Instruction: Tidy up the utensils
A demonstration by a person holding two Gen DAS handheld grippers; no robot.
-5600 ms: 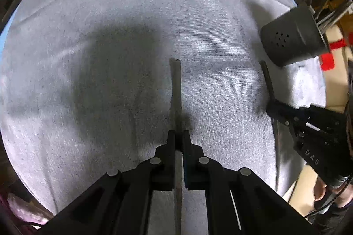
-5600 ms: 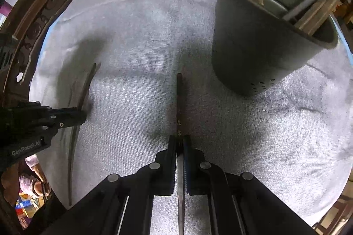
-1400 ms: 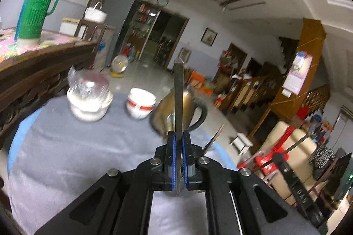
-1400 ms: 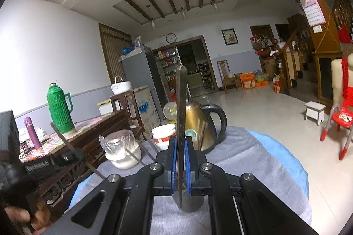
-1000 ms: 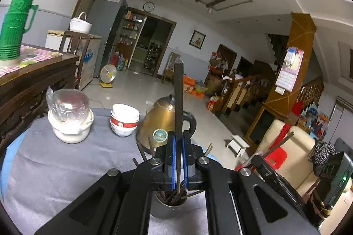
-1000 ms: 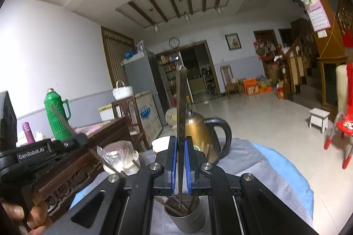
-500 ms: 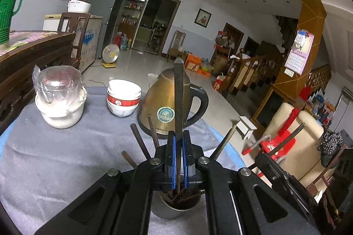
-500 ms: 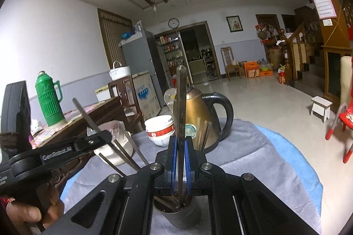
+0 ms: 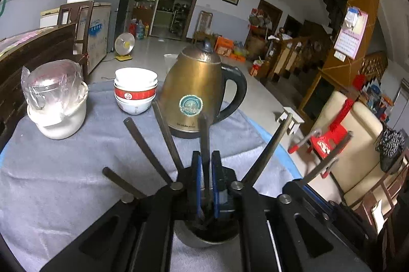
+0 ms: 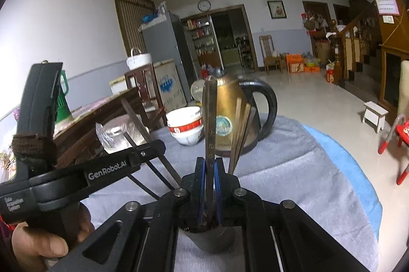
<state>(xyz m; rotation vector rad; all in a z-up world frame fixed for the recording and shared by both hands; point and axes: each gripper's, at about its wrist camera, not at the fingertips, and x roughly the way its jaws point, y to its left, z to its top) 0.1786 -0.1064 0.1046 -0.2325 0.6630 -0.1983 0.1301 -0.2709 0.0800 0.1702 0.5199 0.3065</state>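
The left wrist view alone shows the red chair [image 9: 329, 141] beside the worktop [image 9: 51, 169]; the right wrist view alone shows the person's hand [image 10: 38, 244] gripping the left tool [image 10: 143, 152] from outside.

Left tool [image 9: 206, 182]: jaws have just been opening slightly, with a dark chopstick [image 9: 204, 139] upright between the blue pads (contact cannot be told). Its lower end reaches into the grey utensil holder [image 9: 204, 241] directly below.

Right tool [image 10: 208, 185]: closed on a second chopstick [image 10: 210, 123], upright over the same holder [image 10: 209, 241], among other chopsticks leaning in it
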